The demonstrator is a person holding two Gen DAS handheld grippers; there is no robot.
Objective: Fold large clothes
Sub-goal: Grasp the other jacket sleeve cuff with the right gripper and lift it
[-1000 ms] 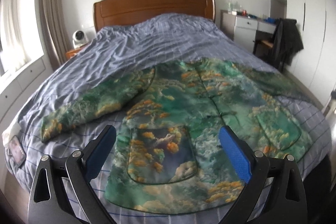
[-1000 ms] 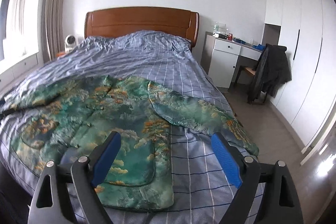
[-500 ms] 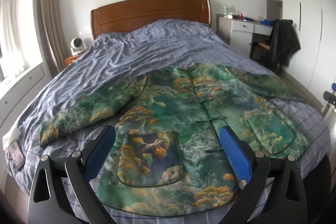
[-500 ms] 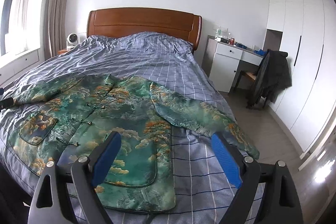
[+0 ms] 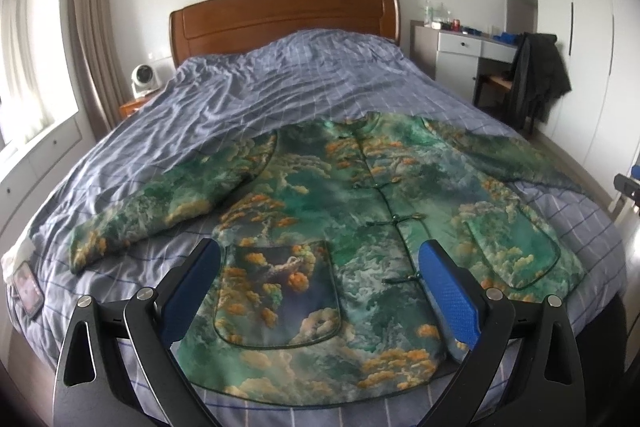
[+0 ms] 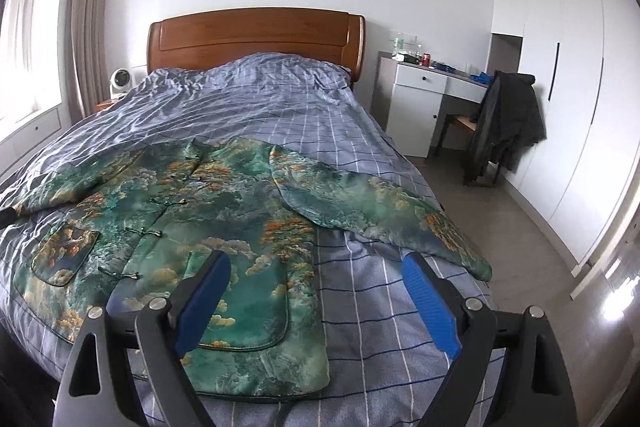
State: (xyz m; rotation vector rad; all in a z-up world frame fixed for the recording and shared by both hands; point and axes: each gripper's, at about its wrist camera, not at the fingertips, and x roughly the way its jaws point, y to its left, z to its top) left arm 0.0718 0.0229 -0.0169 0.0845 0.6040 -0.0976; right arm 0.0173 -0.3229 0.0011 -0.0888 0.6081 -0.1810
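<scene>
A large green jacket (image 5: 340, 211) with orange and cloud print lies flat, front up, sleeves spread, on the near end of the bed (image 5: 280, 83). It also shows in the right wrist view (image 6: 208, 211). Its left sleeve (image 5: 160, 203) reaches toward the left bed edge; its right sleeve (image 6: 380, 211) reaches toward the right edge. My left gripper (image 5: 320, 287) is open and empty, above the hem by the left pocket. My right gripper (image 6: 316, 291) is open and empty, above the right hem corner and bare sheet.
A wooden headboard (image 6: 256, 31) stands at the far end. A white desk (image 6: 424, 99) and a chair with a dark coat (image 6: 508, 123) stand right of the bed, before white wardrobes (image 6: 560, 87). A phone (image 5: 26, 287) lies at the bed's left edge. A small fan (image 5: 142, 79) sits on the nightstand.
Both grippers have pulled back and risen a little from the jacket, so more of the bed and room shows. Both stay open. The jacket has not moved.
</scene>
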